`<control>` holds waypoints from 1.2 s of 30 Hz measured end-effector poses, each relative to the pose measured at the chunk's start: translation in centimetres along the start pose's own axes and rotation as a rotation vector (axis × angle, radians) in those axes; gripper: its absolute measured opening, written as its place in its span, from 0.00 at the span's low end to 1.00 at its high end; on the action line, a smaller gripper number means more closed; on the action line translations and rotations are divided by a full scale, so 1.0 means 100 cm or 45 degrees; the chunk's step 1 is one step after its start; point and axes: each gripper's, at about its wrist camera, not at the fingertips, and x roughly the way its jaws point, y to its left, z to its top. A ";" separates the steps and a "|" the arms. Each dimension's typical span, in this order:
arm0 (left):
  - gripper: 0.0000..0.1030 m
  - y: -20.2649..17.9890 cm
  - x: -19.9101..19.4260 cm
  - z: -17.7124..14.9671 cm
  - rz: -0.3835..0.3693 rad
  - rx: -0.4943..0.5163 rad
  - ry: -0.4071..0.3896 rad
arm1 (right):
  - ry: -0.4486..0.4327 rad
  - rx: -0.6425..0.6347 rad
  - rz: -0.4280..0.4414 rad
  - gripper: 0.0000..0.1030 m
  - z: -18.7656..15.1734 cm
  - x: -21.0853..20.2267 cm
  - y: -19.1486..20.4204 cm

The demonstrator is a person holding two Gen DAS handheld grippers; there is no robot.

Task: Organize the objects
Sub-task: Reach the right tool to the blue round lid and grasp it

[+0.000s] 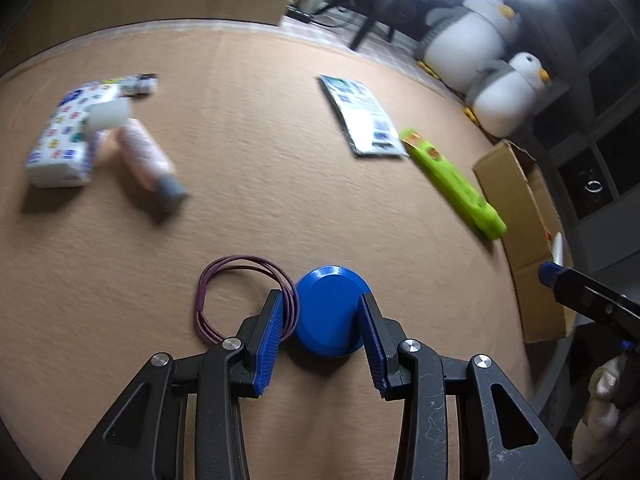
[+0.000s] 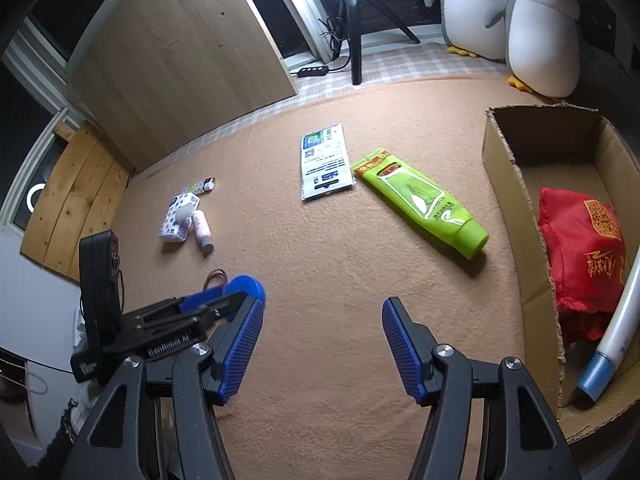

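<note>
My left gripper is shut on a blue round lid, which stays sharp between the pads while the carpet behind blurs. A loop of purple hair ties lies against its left finger, partly behind it. The right wrist view shows that gripper at the lower left with the lid. My right gripper stands open over bare carpet with nothing between its fingers. A green tube, a white printed packet, a patterned tissue pack and a pink bottle lie on the carpet.
An open cardboard box at the right holds a red pouch and a white tube with a blue cap. Two plush penguins and a tripod stand beyond the carpet. A wooden panel leans at the back left.
</note>
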 end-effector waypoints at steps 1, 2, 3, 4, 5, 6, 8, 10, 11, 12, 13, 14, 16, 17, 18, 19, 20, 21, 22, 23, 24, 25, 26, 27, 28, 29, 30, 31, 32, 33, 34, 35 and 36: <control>0.39 -0.007 0.002 -0.002 -0.009 -0.001 0.005 | 0.000 0.004 -0.002 0.57 0.000 0.000 -0.002; 0.39 -0.013 0.004 -0.003 -0.019 0.003 0.010 | 0.000 0.009 -0.004 0.57 -0.001 -0.001 -0.005; 0.39 -0.017 0.007 -0.004 -0.030 0.009 0.017 | 0.000 0.013 -0.007 0.57 -0.001 -0.001 -0.007; 0.39 -0.024 0.009 -0.005 -0.041 0.022 0.024 | 0.001 0.017 -0.010 0.57 -0.002 -0.001 -0.009; 0.40 -0.030 0.011 -0.006 -0.043 0.036 0.029 | 0.001 0.020 -0.011 0.57 -0.002 -0.001 -0.010; 0.40 -0.035 0.012 -0.007 -0.038 0.052 0.031 | 0.002 0.023 -0.014 0.57 -0.002 -0.001 -0.012; 0.48 -0.041 0.014 -0.008 -0.039 0.080 0.042 | 0.003 0.026 -0.020 0.57 -0.003 -0.001 -0.015; 0.49 -0.040 0.012 -0.009 -0.050 0.079 0.053 | 0.001 0.023 -0.031 0.57 -0.004 -0.001 -0.017; 0.50 -0.038 0.011 -0.010 -0.048 0.073 0.056 | 0.000 0.020 -0.036 0.57 -0.005 -0.001 -0.017; 0.50 -0.036 0.009 -0.010 -0.047 0.066 0.055 | 0.001 0.020 -0.038 0.57 -0.005 -0.001 -0.017; 0.51 -0.032 0.007 -0.011 -0.039 0.060 0.053 | 0.003 0.022 -0.039 0.57 -0.005 -0.001 -0.018; 0.51 -0.029 0.004 -0.012 -0.032 0.058 0.048 | 0.005 0.022 -0.038 0.57 -0.005 0.000 -0.018; 0.52 -0.022 0.000 -0.014 -0.012 0.066 0.044 | 0.010 0.018 -0.040 0.57 -0.006 0.001 -0.017; 0.52 -0.020 -0.002 -0.015 0.002 0.072 0.040 | 0.012 0.015 -0.042 0.57 -0.006 0.002 -0.017; 0.53 -0.018 -0.004 -0.017 0.014 0.081 0.035 | 0.017 0.009 -0.043 0.57 -0.006 0.004 -0.016; 0.53 -0.016 -0.006 -0.018 0.027 0.097 0.031 | 0.020 0.006 -0.043 0.57 -0.007 0.005 -0.015; 0.53 -0.014 -0.007 -0.019 0.037 0.109 0.031 | 0.026 -0.003 -0.041 0.57 -0.006 0.008 -0.013; 0.53 -0.013 -0.009 -0.020 0.046 0.117 0.029 | 0.033 -0.016 -0.039 0.57 -0.007 0.010 -0.012; 0.54 -0.012 -0.010 -0.021 0.061 0.124 0.030 | 0.040 -0.027 -0.042 0.57 -0.007 0.012 -0.009; 0.54 -0.011 -0.011 -0.022 0.078 0.130 0.030 | 0.045 -0.038 -0.042 0.57 -0.007 0.015 -0.007; 0.54 -0.011 -0.012 -0.022 0.099 0.137 0.025 | 0.053 -0.052 -0.042 0.57 -0.008 0.017 -0.004; 0.55 -0.009 -0.013 -0.023 0.127 0.147 0.022 | 0.061 -0.065 -0.040 0.57 -0.009 0.020 -0.002; 0.55 -0.009 -0.014 -0.024 0.146 0.156 0.018 | 0.071 -0.088 -0.041 0.57 -0.010 0.023 0.002; 0.55 -0.007 -0.016 -0.026 0.182 0.169 0.011 | 0.077 -0.108 -0.043 0.57 -0.012 0.026 0.006; 0.55 -0.005 -0.016 -0.027 0.197 0.175 0.008 | 0.083 -0.131 -0.047 0.57 -0.013 0.029 0.009; 0.55 -0.003 -0.018 -0.029 0.205 0.179 0.007 | 0.090 -0.161 -0.055 0.57 -0.015 0.033 0.014; 0.55 -0.002 -0.019 -0.030 0.211 0.180 0.006 | 0.097 -0.185 -0.064 0.57 -0.016 0.036 0.017; 0.55 0.000 -0.022 -0.032 0.223 0.182 0.002 | 0.105 -0.212 -0.073 0.57 -0.017 0.041 0.021; 0.56 0.002 -0.025 -0.033 0.231 0.183 -0.006 | 0.108 -0.228 -0.079 0.57 -0.019 0.043 0.023; 0.56 0.004 -0.029 -0.035 0.238 0.184 -0.015 | 0.113 -0.252 -0.089 0.57 -0.020 0.047 0.026; 0.57 0.004 -0.031 -0.036 0.242 0.187 -0.021 | 0.118 -0.277 -0.104 0.57 -0.021 0.052 0.029; 0.59 0.006 -0.034 -0.037 0.252 0.192 -0.027 | 0.122 -0.291 -0.112 0.57 -0.022 0.054 0.030; 0.60 0.006 -0.035 -0.038 0.261 0.198 -0.030 | 0.127 -0.315 -0.124 0.57 -0.023 0.058 0.033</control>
